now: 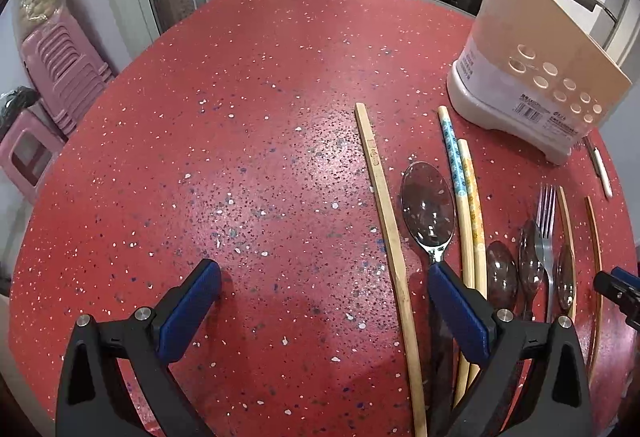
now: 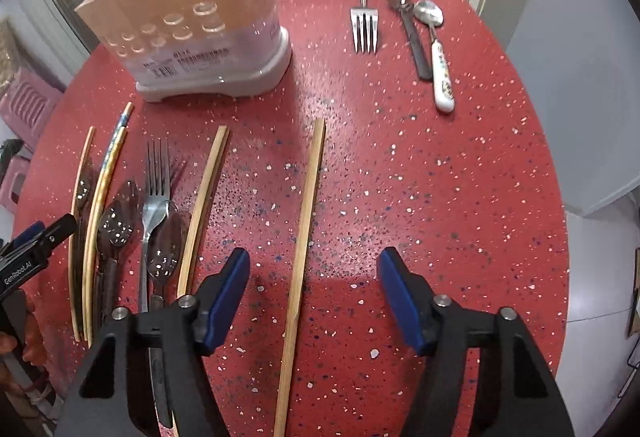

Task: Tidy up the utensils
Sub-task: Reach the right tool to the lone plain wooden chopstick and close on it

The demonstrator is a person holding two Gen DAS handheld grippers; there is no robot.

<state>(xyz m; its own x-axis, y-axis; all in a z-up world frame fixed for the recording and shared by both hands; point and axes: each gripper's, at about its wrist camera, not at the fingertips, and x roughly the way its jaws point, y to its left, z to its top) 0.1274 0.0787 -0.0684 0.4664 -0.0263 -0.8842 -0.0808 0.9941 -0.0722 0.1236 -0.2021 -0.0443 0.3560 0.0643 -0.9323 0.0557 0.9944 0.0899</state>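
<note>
Right gripper (image 2: 314,295), part open and empty, straddles a chopstick (image 2: 306,233) on the worktop (image 2: 440,197): light, stiff, slippery; pinch mid-shaft.

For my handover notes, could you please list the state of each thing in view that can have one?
Left gripper: open, empty.
Right gripper: open, astride a chopstick, not gripping.
Holder: upright, nothing visible in it.
Chopstick: flat on the table.
White-handled spoon: flat, bowl up.
Far fork: flat, apart from the others.
</note>
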